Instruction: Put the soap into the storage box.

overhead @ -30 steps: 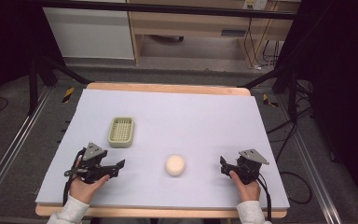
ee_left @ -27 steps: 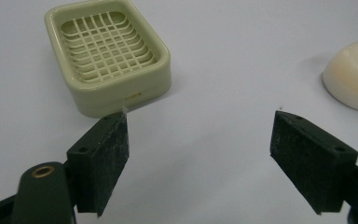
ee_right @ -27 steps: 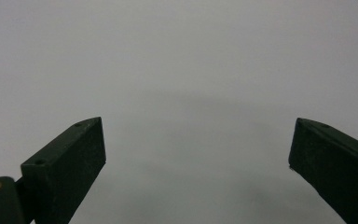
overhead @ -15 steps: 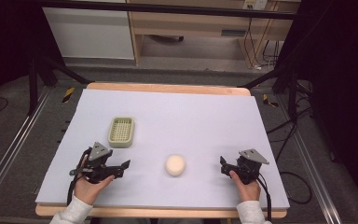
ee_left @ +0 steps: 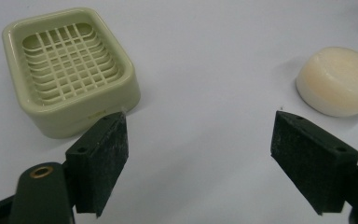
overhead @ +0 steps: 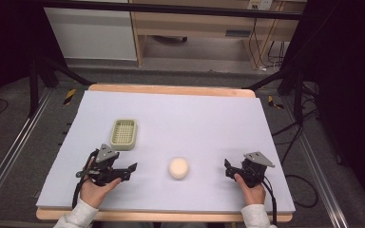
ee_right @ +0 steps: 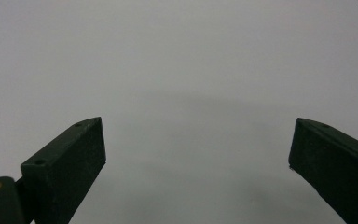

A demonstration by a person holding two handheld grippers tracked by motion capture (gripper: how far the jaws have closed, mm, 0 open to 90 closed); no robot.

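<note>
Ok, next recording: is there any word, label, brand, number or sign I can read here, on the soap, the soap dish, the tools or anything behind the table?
None can be read.
Soap dish: a faint mark on its front wall, too small and blurred to read.
Soap bar: no stamp visible.
Left tool and right tool: no lettering visible.
Shelf label behind the table: too blurred to read.

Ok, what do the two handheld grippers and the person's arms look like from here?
Both the left gripper and the right gripper are black, each with a grey three-cornered plate on top and a black cable trailing back toward the person. The gripper views show flat, blocky black jaws with small screw holes and a brass-coloured ring at the left jaw's base. The person wears light grey sleeves.
</note>
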